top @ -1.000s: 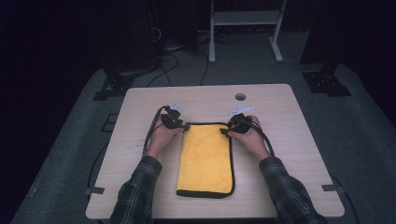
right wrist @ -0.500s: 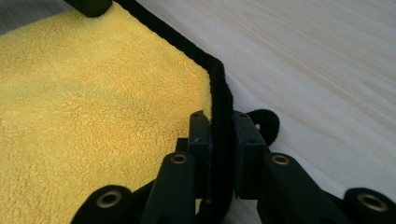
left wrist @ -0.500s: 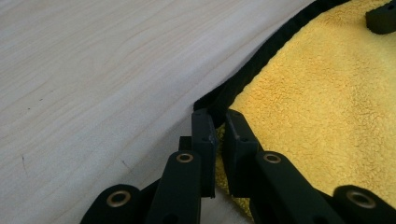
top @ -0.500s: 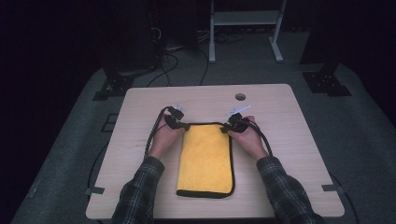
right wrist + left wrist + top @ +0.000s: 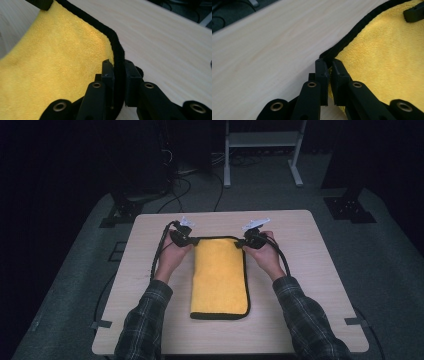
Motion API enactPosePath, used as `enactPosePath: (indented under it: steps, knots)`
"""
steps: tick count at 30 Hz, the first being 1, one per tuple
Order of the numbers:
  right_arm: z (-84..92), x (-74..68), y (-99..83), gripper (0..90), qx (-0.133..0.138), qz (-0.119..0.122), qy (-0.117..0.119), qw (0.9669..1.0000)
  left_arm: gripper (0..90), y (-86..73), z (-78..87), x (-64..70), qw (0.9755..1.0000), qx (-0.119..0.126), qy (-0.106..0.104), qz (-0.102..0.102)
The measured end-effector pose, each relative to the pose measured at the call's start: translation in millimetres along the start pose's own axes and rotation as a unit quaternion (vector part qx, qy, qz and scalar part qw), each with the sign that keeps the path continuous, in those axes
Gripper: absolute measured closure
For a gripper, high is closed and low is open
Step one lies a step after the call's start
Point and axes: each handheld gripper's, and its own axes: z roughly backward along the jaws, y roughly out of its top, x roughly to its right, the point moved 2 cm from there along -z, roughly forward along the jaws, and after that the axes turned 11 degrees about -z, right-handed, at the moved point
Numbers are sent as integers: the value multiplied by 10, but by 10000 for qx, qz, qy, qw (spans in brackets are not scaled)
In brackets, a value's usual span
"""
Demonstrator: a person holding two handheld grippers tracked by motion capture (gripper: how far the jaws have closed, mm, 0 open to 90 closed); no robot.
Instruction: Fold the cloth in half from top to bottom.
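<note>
Both far corners of the yellow cloth [image 5: 219, 277] pinched and just starting to lift off the wooden table [image 5: 320, 270]: left gripper [image 5: 329, 72] clamped on the black-edged left corner, right gripper [image 5: 118, 72] clamped on the right one. Rest of the cloth flat, lengthwise along the table's middle. Grasp judged done; carrying the far edge over into a fold or spread left.

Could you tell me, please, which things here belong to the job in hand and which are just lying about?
In the job:
- yellow microfibre cloth with black edging
- left gripper, shut on the cloth's far corner
- right gripper, shut on the other far corner

Lying about:
- white metal stand on the floor
- black cables on the carpet
</note>
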Motion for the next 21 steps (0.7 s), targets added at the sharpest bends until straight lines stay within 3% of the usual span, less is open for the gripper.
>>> enactPosePath:
  steps: [4, 13, 21]
  knots:
    - [109, -57, -9, 803, 187, 46, 212, 9996, 846, -35, 138, 54, 9996, 222, -179, -42]
    - [340, -168, -278, 802, 386, 69, 810, 9959, 846, -195, 409, 280, 9971, 533, -550, -33]
    - [464, -277, -497, 801, 349, 149, 1042, 9938, 845, -349, 598, 550, 9944, 700, -792, -44]
